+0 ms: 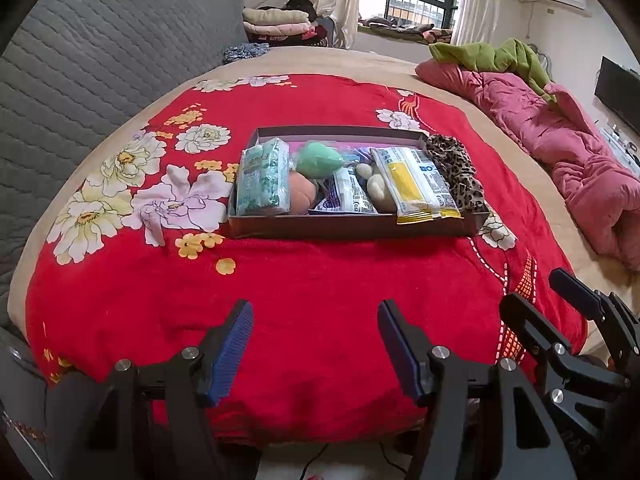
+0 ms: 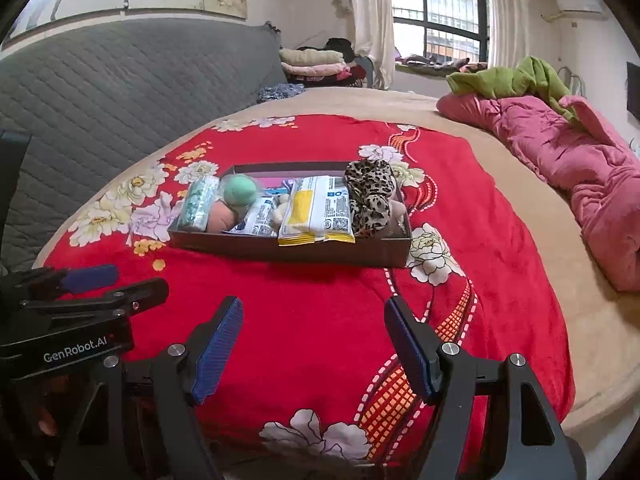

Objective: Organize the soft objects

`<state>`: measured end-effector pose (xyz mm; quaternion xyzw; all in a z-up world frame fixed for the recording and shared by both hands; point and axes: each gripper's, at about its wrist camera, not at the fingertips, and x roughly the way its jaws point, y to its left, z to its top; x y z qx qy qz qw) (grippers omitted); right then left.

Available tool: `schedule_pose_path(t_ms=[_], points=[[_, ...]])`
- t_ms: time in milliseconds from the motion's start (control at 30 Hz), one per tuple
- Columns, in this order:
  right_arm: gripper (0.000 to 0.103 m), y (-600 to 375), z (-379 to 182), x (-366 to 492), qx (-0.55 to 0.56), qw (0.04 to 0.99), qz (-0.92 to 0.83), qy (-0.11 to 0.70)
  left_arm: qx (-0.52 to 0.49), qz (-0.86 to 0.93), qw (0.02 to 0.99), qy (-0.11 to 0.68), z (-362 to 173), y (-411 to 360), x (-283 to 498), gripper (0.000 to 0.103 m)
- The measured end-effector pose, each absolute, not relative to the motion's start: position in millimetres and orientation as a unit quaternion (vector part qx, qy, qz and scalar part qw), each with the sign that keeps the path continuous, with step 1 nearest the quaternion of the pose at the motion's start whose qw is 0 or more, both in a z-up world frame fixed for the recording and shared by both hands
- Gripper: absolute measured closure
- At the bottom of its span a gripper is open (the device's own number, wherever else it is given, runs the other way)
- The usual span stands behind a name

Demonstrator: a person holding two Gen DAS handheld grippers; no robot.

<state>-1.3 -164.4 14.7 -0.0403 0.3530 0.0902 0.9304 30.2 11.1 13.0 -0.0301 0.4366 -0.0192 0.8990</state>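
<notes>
Both tools are held low over the near edge of the bed, aimed down and forward at the red floral blanket [image 1: 320,320], with nothing between their pads.

The left tool [image 1: 316,346] is released, jaws spread wide and empty. The right tool [image 2: 314,344] is likewise released and empty; it appears beside the left one at the right edge of the left wrist view.

The shallow brown box [image 1: 352,228] lies ahead of both tools, well apart from them, with bare blanket between. Its long axis runs across the view, side to side, broadside to the tools.

Contents, left to right:
- green-printed tissue pack [image 1: 262,178], upright against the left end wall;
- green ball [image 1: 320,160], resting on a peach-coloured soft item [image 1: 302,196];
- white and blue packet [image 1: 346,196];
- pale woolly items [image 1: 376,186], partly hidden;
- yellow and white packet [image 1: 416,184], its near end overhanging the front wall;
- leopard-print fabric [image 1: 456,176], heaped at the right end and rising above the rim.

Judgement: every soft item in view sits inside the box, so the task looks near complete. The left tool is nearer the tissue-pack end; the right tool is nearer the leopard-print end. Any further move calls for a forward reach.
</notes>
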Motion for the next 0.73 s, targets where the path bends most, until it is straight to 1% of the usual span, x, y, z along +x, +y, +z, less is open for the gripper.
schedule_pose_path(t_ms=[500, 733], points=[[0.029, -163.9, 13.6, -2.3, -0.043, 0.929, 0.091, 0.355, -0.033, -0.018, 0.894, 0.446, 6.4, 12.9, 32.1, 0.039], [0.029, -165.7, 0.3, 3.5, -0.049, 0.926, 0.083, 0.364, -0.038, -0.014, 0.884, 0.467, -13.7, 18.9, 38.6, 0.039]])
